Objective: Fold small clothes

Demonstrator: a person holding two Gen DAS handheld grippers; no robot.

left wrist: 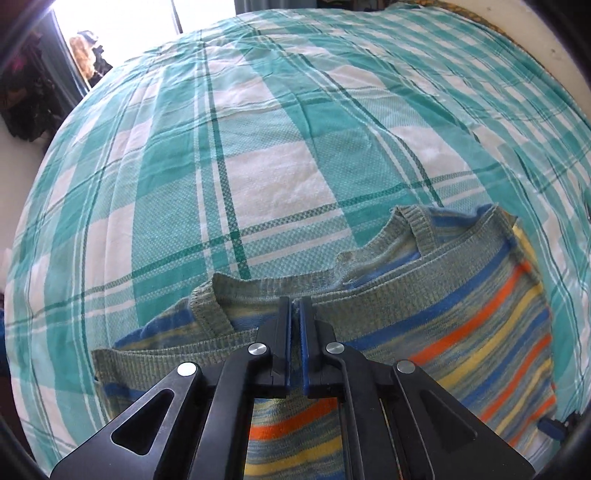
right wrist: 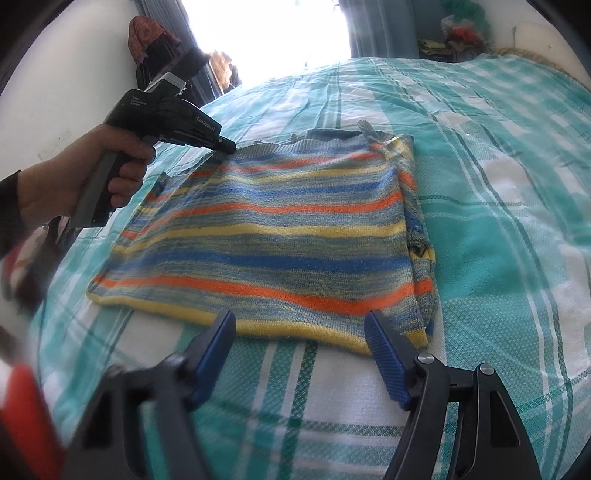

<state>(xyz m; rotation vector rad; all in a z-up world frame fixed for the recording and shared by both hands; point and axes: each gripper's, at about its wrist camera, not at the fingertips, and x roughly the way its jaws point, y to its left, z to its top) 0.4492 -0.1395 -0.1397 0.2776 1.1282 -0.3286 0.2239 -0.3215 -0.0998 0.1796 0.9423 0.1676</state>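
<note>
Striped sweater [right wrist: 258, 236] lies flat; left gripper [left wrist: 295, 306] fingers pinch its neckband; right gripper [right wrist: 299, 343] fingers gape, empty.

Blown-out window [right wrist: 266, 33] backlight, fisheye-warped, blurred edges

The bed [right wrist: 498, 229] in front of me is covered edge to edge by a teal-and-white checked sheet [left wrist: 258, 177], lightly creased. One item lies directly on it: a striped knit sweater [right wrist: 280, 236], blue, orange, yellow and grey-green bands, spread flat. In the right wrist view it occupies the centre of the frame; in the left wrist view, the lower right.
</note>
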